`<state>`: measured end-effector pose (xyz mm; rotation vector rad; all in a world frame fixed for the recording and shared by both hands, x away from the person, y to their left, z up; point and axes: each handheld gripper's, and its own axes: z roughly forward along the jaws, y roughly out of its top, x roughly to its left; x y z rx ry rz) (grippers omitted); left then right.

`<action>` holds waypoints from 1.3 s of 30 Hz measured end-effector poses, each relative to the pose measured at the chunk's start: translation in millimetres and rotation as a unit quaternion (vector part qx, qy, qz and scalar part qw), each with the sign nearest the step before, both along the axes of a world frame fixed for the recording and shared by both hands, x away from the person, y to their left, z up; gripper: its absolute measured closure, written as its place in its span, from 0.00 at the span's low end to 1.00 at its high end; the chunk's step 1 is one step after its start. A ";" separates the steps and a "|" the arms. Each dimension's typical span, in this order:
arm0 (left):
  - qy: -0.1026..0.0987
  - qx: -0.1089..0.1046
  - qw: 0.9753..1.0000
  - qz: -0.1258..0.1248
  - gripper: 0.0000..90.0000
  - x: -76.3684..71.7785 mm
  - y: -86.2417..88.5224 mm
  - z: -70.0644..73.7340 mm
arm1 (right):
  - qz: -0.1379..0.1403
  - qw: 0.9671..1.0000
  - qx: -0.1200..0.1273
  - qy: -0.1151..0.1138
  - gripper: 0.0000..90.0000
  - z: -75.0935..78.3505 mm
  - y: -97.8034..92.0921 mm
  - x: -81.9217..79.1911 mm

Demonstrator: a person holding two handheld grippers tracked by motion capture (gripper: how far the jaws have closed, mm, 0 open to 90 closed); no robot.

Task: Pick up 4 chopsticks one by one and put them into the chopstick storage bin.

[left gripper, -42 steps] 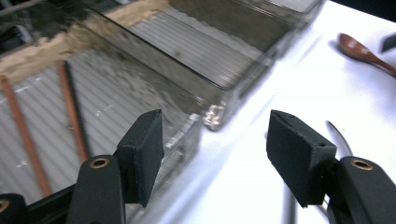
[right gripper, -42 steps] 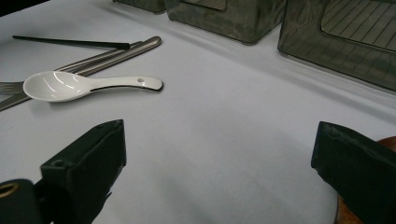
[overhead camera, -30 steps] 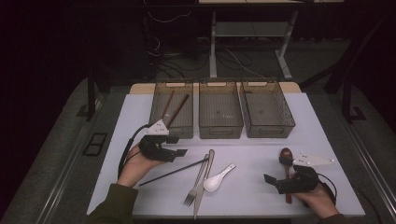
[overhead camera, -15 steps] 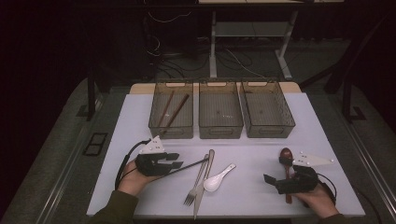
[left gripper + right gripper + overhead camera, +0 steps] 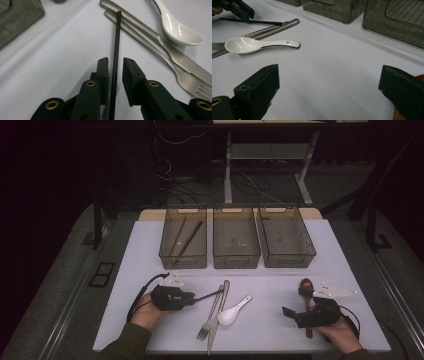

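Note:
A black chopstick (image 5: 210,294) (image 5: 117,32) lies on the white table (image 5: 270,280), pointing at the fork and knife handles. My left gripper (image 5: 192,298) (image 5: 115,65) straddles its near end, jaws narrowly apart with a slit of table showing beside the stick. A fork (image 5: 207,320) (image 5: 200,88), a knife (image 5: 218,312) (image 5: 180,60) and a white ceramic spoon (image 5: 231,312) (image 5: 247,45) lie side by side at the front middle. My right gripper (image 5: 295,303) (image 5: 329,87) rests wide open at the front right, with a brown wooden spoon (image 5: 306,285) (image 5: 409,105) against its outer jaw.
Three clear bins stand in a row at the back: the left bin (image 5: 183,262) holds two brown chopsticks (image 5: 190,239), while the middle bin (image 5: 236,262) and right bin (image 5: 287,262) look bare. Bare table lies between the white spoon and my right gripper.
My left gripper came down from near the left bin towards the front and settled over the black chopstick's near end. The right hand and the cutlery stayed put.

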<state>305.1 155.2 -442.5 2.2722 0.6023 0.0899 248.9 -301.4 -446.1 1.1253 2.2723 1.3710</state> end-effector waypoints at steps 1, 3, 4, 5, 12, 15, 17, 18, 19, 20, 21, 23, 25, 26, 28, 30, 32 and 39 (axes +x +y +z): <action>0.002 0.000 1.000 -0.003 0.84 0.1 -0.3 -0.7 | 0.000 1.000 0.000 -0.001 0.03 0.0 -0.1 0.1; 0.003 0.005 1.000 -0.003 0.85 -0.2 -0.3 -1.7 | 0.000 1.000 0.000 -0.001 0.03 -0.1 -0.1 0.2; 0.004 0.008 1.000 -0.003 0.86 -0.1 0.1 -2.1 | 0.000 1.000 0.000 0.000 0.03 0.0 -0.1 0.1; 0.006 0.007 1.000 -0.004 0.86 -0.2 0.3 -2.9 | 0.000 1.000 0.000 0.000 0.03 0.0 -0.1 0.0; 0.004 0.011 1.000 -0.008 0.92 -0.1 1.5 -3.2 | 0.000 1.000 0.000 -0.001 0.03 0.0 0.0 -0.2; 0.004 0.012 1.000 -0.009 0.93 0.2 1.6 -3.0 | 0.000 1.000 0.000 -0.001 0.03 0.1 -0.2 -0.1; 0.005 0.011 1.000 -0.007 0.94 0.1 1.1 -3.1 | 0.000 1.000 0.000 0.000 0.03 0.2 -0.2 -0.2; 0.008 0.009 1.000 -0.005 0.94 0.0 0.8 -3.0 | 0.000 1.000 0.000 0.000 0.03 0.2 -0.1 -0.2; 0.008 0.010 1.000 -0.006 0.94 0.4 0.9 -2.8 | 0.000 1.000 0.000 0.000 0.03 0.1 -0.1 -0.1; 0.007 0.011 1.000 -0.007 0.95 0.9 1.1 -2.6 | 0.000 1.000 0.000 0.000 0.03 0.1 -0.1 -0.1; 0.009 0.012 1.000 -0.004 0.95 0.6 1.0 -2.5 | 0.000 1.000 0.000 0.000 0.03 0.2 0.0 -0.2; 0.011 0.012 1.000 -0.002 0.95 0.9 1.2 -1.9 | 0.000 1.000 0.000 -0.001 0.03 0.2 -0.1 -0.1; 0.013 0.013 1.000 -0.002 0.95 1.2 1.3 -0.9 | 0.000 1.000 0.000 0.000 0.03 0.2 -0.1 -0.1; 0.014 0.011 1.000 -0.001 0.95 1.1 1.1 -0.5 | 0.000 1.000 0.000 0.000 0.03 0.2 -0.1 -0.1; 0.014 0.010 1.000 0.001 0.95 0.9 1.0 0.9 | 0.000 1.000 0.000 0.000 0.03 0.1 0.0 0.0; 0.013 0.009 1.000 0.001 0.95 0.8 0.9 3.0 | 0.000 1.000 0.000 0.000 0.03 0.1 0.0 0.0; 0.013 0.005 1.000 0.003 0.95 0.3 0.6 6.4 | 0.000 1.000 0.000 0.000 0.03 0.1 -0.1 0.1; 0.005 -0.010 1.000 0.018 0.95 1.3 1.0 24.2 | 0.001 1.000 -0.001 0.001 0.03 -0.2 0.1 0.4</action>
